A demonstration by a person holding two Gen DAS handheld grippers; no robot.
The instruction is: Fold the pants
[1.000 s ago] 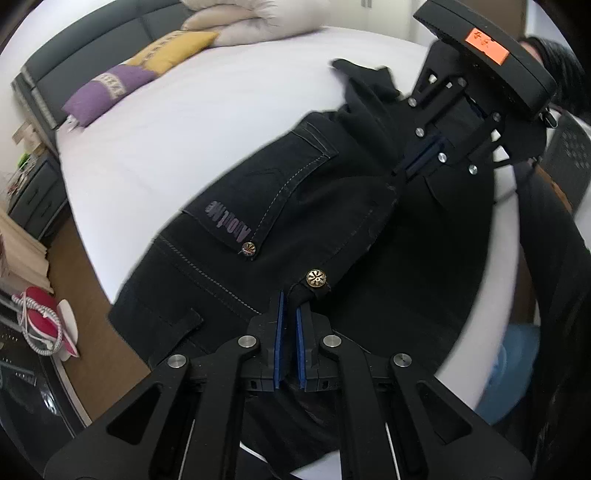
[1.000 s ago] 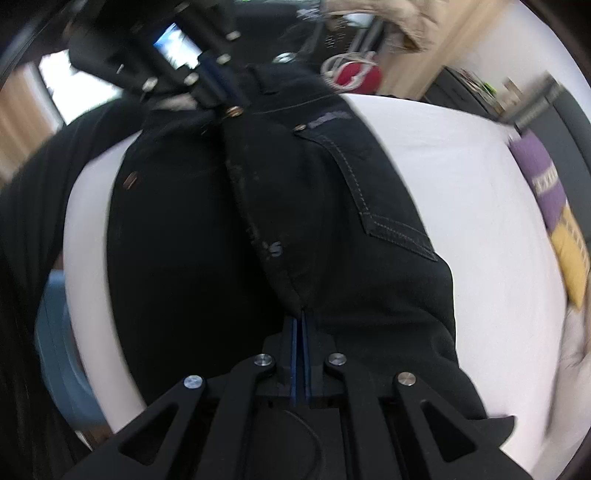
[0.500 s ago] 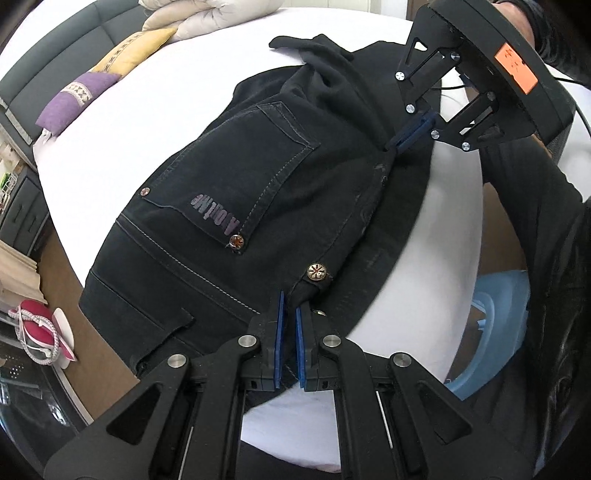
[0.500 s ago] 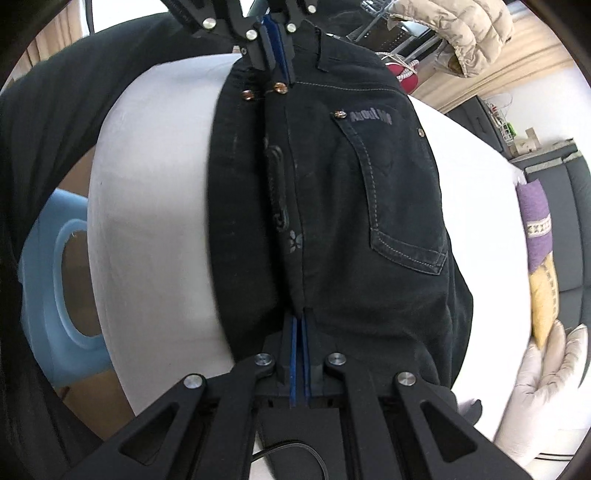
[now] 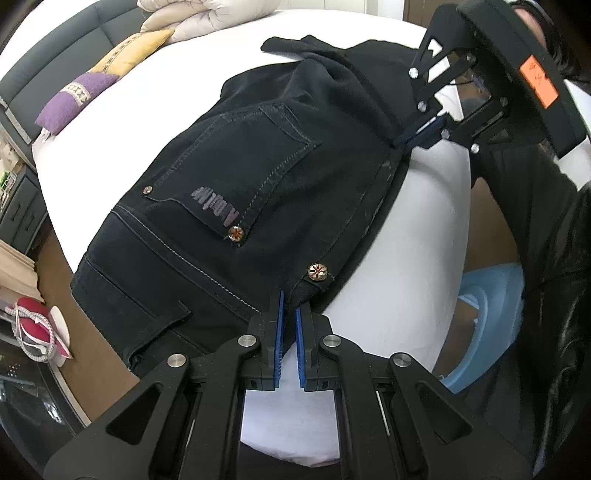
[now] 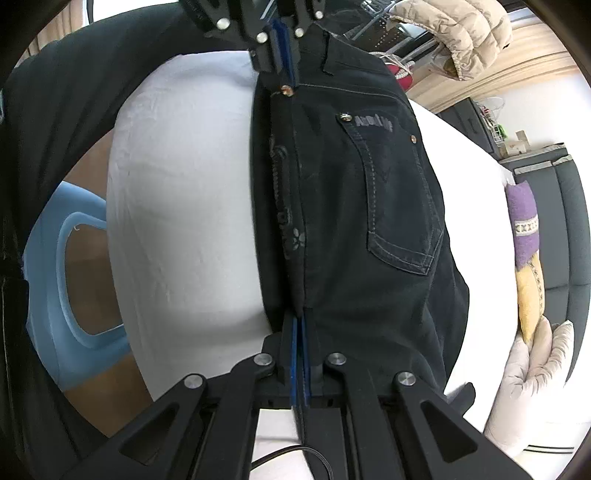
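Observation:
Black pants lie folded lengthwise on a white bed, back pocket with a grey logo facing up. My left gripper is shut on the waistband corner beside a metal button. My right gripper is shut on the same folded edge further down the leg. In the right wrist view that gripper pinches the fold of the pants, and the edge runs straight up to the left gripper. The far leg ends are bunched and partly hidden.
A light blue plastic stool stands on the floor beside the bed's near edge. Purple and yellow pillows and a beige duvet lie at the headboard. A person's dark sleeve is at the right.
Both grippers have carried the pants across and down onto the bed. The cloth now lies flatter, and a strip of white sheet shows between it and the near edge.

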